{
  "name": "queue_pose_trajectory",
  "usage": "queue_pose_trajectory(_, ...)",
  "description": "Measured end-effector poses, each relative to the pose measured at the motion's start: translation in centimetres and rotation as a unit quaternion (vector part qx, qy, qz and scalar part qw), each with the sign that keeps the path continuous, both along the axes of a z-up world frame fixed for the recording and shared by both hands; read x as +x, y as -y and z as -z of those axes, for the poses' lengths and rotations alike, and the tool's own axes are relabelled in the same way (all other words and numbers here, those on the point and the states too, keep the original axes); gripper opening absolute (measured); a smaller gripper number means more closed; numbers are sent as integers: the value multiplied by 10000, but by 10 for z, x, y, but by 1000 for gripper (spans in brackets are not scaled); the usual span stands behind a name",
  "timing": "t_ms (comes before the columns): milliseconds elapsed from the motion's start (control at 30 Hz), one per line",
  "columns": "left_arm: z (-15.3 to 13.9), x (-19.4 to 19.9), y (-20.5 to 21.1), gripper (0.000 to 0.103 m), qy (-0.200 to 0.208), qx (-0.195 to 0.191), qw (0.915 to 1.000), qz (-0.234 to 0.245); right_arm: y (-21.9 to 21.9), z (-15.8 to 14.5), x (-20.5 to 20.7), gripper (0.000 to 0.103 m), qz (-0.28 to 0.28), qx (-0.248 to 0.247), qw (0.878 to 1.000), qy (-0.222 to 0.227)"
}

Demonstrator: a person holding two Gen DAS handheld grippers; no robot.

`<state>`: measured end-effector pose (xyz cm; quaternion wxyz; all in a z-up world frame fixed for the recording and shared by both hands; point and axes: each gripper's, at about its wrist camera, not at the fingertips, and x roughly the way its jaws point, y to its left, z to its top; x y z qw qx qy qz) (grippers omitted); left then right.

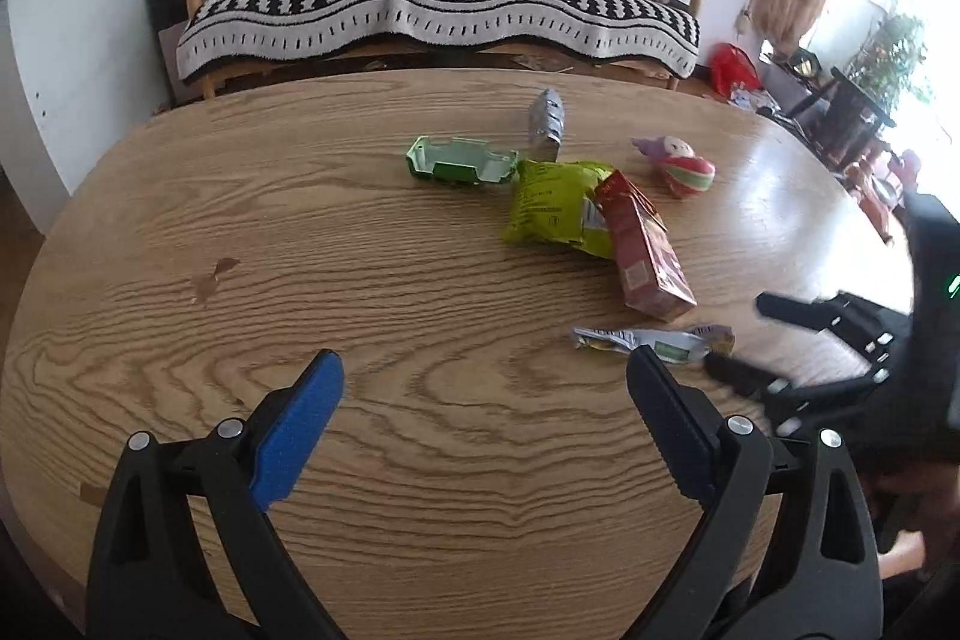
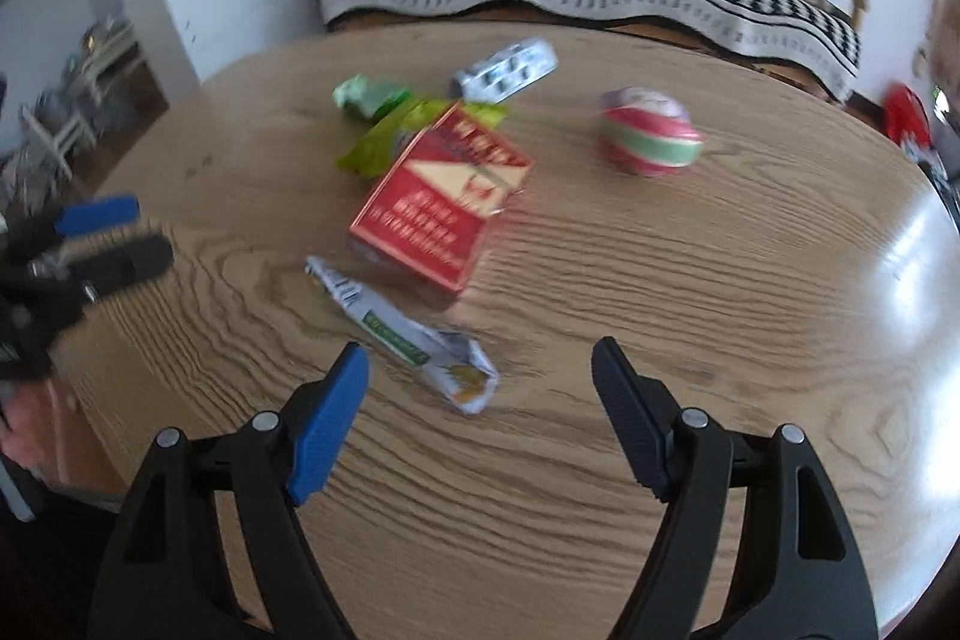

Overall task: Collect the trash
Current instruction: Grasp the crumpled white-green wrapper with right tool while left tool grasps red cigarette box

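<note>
We are looking first at the crumpled white wrapper (image 2: 408, 334), which is lying flat on the wooden table (image 2: 660, 340) just ahead of the right gripper (image 2: 480, 370) and nearest to it of all the litter. It is looking thin, light and limp (likely to slide or fold rather than resist), so we are judging the bunched, puffier end as the best place to pinch. Just behind it the red carton (image 2: 441, 208) is lying on its side, stiff-sided but probably empty and easy to crush, overlapping the yellow-green snack bag (image 1: 555, 208). Farther back the green plastic tray (image 1: 462, 160) and the silver blister pack (image 2: 507, 70) are resting, with a striped soft toy (image 2: 648, 139) off to the right, well apart. Both claws are standing wide apart and holding nothing; the left gripper (image 1: 486, 382) is hovering over bare wood.
</note>
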<state>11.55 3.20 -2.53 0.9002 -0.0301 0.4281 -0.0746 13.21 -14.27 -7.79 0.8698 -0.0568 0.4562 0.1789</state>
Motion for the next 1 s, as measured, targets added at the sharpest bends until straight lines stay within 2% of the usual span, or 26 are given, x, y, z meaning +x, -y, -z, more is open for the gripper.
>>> queue_pose_trajectory(100, 2, 4, 0, 92, -58, -73, 9999, -60, -12, 12, 5, 74, -138, -157, 9998, -4)
queue_pose_trajectory(200, 2, 5, 2, 92, -72, -80, 9999, -113, -23, 20, 10, 65, -300, -268, 9992, 9)
queue_pose_trajectory(267, 3, 8, 3, 92, -92, -104, 9998, -142, -28, 21, 10, 44, -445, -247, 9987, 37)
queue_pose_trajectory(367, 5, 13, 5, 92, -135, -97, 9997, -192, -31, 19, 4, 22, -657, -248, 9975, -4)
queue_pose_trajectory(567, 7, 20, 18, 92, -176, -71, 9996, -185, -36, 11, -12, 20, -1051, -341, 9939, 21)
queue_pose_trajectory(700, 4, 26, 28, 92, -164, -134, 9996, -200, -29, -5, -30, 20, -1165, -291, 9926, 151)
queue_pose_trajectory(867, 8, 35, 48, 92, -229, -125, 9995, -155, 8, -22, -48, 20, -936, -268, 9949, 255)
queue_pose_trajectory(1000, 15, 44, 67, 92, -348, -199, 9992, -76, 54, -28, -59, 20, -518, -162, 9982, 239)
